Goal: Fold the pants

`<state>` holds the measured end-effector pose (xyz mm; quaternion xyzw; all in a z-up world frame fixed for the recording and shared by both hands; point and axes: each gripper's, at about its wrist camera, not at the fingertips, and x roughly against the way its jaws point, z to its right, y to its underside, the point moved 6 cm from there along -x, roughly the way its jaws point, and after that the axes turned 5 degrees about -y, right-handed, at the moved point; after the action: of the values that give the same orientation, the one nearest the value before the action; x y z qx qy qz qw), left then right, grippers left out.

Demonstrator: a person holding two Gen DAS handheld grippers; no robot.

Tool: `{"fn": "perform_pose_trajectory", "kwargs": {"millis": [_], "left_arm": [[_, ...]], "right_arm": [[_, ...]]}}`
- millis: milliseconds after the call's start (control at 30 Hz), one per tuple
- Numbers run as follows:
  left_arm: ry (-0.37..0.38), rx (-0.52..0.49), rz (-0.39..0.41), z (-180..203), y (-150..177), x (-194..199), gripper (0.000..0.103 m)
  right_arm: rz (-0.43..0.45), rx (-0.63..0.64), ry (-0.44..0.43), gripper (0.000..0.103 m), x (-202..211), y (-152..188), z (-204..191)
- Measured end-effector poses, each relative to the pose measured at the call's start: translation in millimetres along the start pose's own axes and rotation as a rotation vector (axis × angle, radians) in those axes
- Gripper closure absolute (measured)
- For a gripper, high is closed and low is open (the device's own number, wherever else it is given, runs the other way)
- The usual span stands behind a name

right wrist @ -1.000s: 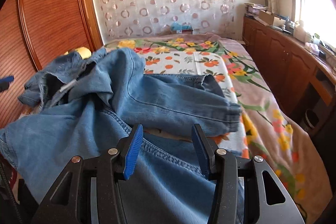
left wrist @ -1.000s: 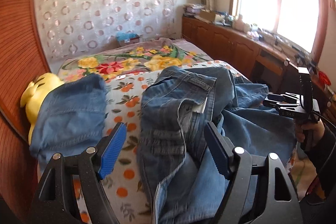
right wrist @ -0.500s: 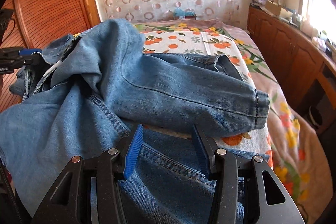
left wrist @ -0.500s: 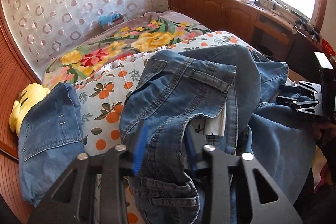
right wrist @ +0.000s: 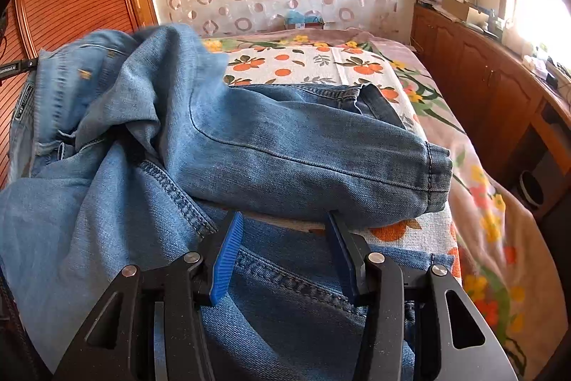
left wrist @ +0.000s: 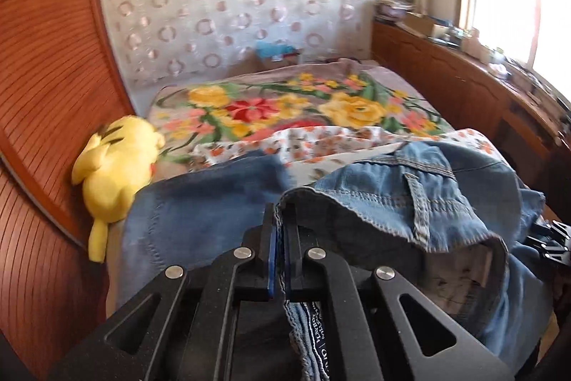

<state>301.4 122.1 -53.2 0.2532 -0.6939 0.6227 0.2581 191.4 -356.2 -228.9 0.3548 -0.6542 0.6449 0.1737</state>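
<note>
**Bedroom, denim pants on bed: items left to right**

1. Yellow plush toy (left wrist: 116, 163). Left wrist view, at 9 o'clock, lying against the wooden panelling (left wrist: 46, 88), just beside a blue denim fold.

2. Left gripper (left wrist: 279, 234). Bottom centre of its own view. Jaws have just closed all the way, pinching the waistband edge of the pants (left wrist: 410, 202); the band runs between the blue pads and a label hangs below, at 6 o'clock. The waistband, with a belt loop, arches away toward 3 o'clock.

3. Pants, main body (right wrist: 285, 145). Right wrist view: heaped on the bed (right wrist: 474, 202), one leg lying across from 10 o'clock to a hemmed cuff at 3 o'clock, over an orange-print cloth (right wrist: 314, 63).

4. Right gripper (right wrist: 283, 252). Bottom centre of its view, jaws about half spread, standing over a stitched seam; pads grip nothing visible.

5. Wooden cabinets (right wrist: 481, 77). At 2 o'clock, beneath a bright window.
</note>
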Motion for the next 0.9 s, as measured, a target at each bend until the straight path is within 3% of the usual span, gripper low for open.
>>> {"fn": "perform_pose_trajectory", "kwargs": {"millis": [200, 333, 433, 600, 767, 900], "left_arm": [[-0.001, 0.042, -0.061, -13, 34, -21, 0.093], [0.018, 0.055, -0.048, -6, 47, -11, 0.076], [0.037, 0.088, -0.014, -5, 49, 2, 0.053], [0.109, 0.111, 0.004, 17, 53, 18, 0.052], [0.129, 0.058, 0.003, 57, 49, 28, 0.052], [0.191, 0.044, 0.016, 88, 45, 38, 0.052]], "right_arm": [[-0.004, 0.014, 0.014, 0.053, 0, 0, -2], [-0.008, 0.026, 0.024, 0.053, 1, 0, -3], [-0.009, 0.032, 0.029, 0.053, 2, 1, -3], [-0.009, 0.035, 0.029, 0.053, 2, 1, -3], [-0.008, 0.027, 0.031, 0.053, 3, 1, -2], [-0.006, 0.024, 0.024, 0.053, 4, 1, -1]]}}
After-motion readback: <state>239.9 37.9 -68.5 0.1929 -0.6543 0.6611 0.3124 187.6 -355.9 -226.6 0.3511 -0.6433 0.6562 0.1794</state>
